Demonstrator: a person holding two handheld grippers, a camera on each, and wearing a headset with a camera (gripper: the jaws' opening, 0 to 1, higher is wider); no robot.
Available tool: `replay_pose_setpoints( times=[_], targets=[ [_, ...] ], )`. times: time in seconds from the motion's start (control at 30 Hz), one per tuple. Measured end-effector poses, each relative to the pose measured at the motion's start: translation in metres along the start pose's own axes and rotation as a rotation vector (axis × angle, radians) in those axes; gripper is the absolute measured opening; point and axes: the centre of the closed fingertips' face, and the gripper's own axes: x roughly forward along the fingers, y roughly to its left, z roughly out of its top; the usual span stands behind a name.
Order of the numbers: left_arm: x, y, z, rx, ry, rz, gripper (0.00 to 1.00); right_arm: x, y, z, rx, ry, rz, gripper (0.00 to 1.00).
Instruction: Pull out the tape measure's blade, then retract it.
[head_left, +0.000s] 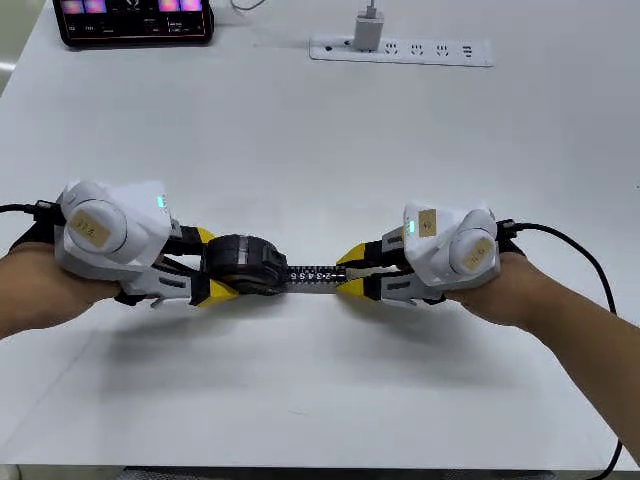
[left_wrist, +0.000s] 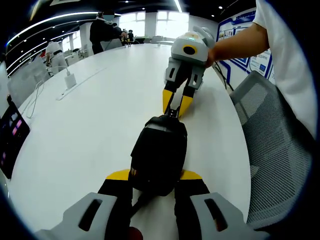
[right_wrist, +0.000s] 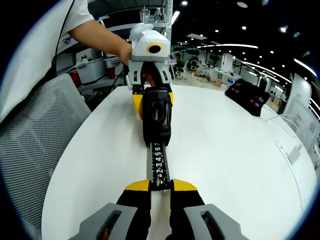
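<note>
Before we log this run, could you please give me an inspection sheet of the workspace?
Surface: white table.
Job's things: tape measure, its blade out a short way, digits up.
Clutter: power strip with a charger; lit screen at the far edge.
Grippers: left gripper shut on the tape measure; right gripper shut on the blade's end.
Cables: a black cable runs from each gripper.
Surroundings: mesh chair; open office with people behind.
</note>
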Motion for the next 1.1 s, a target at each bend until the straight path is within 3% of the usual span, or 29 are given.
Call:
replay_pose_setpoints(
  times=[1.1],
  targets=[
    [0.0,0.0,0.001,-0.003,-0.003,0.002,0.27,-0.037,-0.004,-0.031,0.023,0.06,-0.033,0.09]
  ],
)
